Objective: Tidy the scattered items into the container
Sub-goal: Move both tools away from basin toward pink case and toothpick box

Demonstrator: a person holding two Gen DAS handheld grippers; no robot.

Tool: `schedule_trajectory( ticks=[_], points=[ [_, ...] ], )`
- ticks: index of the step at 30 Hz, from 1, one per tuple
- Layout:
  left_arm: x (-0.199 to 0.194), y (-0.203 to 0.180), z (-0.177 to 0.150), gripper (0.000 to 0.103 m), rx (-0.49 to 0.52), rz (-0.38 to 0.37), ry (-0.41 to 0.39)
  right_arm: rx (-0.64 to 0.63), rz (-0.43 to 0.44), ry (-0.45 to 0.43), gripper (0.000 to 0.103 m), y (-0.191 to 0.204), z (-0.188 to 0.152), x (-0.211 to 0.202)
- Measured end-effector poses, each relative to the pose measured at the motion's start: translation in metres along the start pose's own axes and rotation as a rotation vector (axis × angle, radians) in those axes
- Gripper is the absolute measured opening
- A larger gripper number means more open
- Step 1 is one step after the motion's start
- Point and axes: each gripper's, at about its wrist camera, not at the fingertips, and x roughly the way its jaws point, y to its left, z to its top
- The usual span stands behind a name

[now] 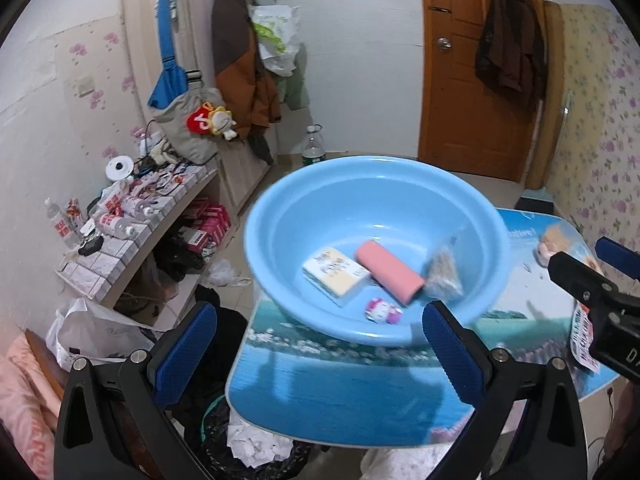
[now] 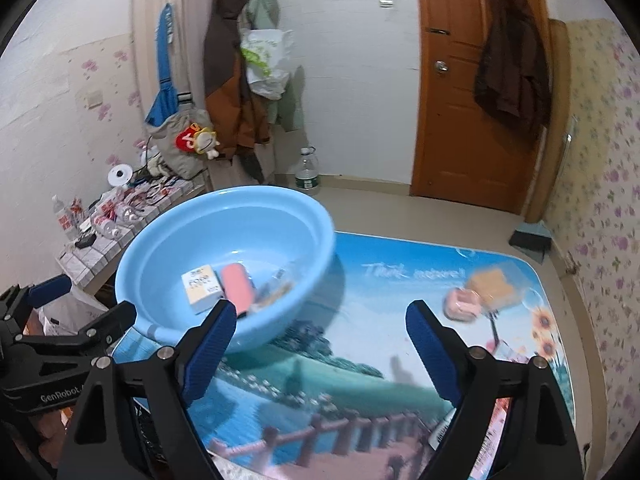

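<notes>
Blue basin [image 1: 376, 184] was seen standing on the picture-printed table [image 1: 340, 392], toward its left end, with part of its base overhanging the table's edge. Inside it lay a small cream box [image 1: 335, 275], a pink roll [image 1: 389, 271], a clear packet of brownish bits [image 1: 443, 274] and a little pink-and-white figure [image 1: 383, 310]; that figure was shown only by the left wrist view, being hidden behind a blue pad in the right wrist view. Only the right wrist view gave a clear sight of the items outside the basin: a pink object [image 2: 460, 303] and a clear packet with a tan block [image 2: 494, 285], touching each other on the table's right part, well apart from the basin; both were blurred. The left gripper [image 1: 320, 344] was held spread wide before the basin with nothing between its pads. The right gripper [image 2: 316, 340] was likewise parted and empty above the bare table, just right of the basin. A cluttered tiled shelf [image 1: 132, 240] was seen at the left, and an orange door [image 2: 472, 112] behind.
</notes>
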Motion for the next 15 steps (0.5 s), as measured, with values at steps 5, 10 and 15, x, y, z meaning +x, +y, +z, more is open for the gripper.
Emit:
schedule_trajectory(
  ticks=[5,10,15],
  points=[
    [-0.016,-0.017,-0.004,0.103,-0.013,-0.073,-0.024,0.043,-0.011,-0.019,0.098,-0.02,-0.01,-0.018],
    [-0.03,-0.038,-0.007,0.103,0.023,-0.016,-0.098,0.063,-0.014,-0.006,0.098,-0.029,-0.019,-0.028],
    [-0.04,-0.047,-0.006,0.103,0.029,-0.034,-0.115,0.068,-0.013,-0.045,0.098,-0.032,-0.021,-0.042]
  ],
)
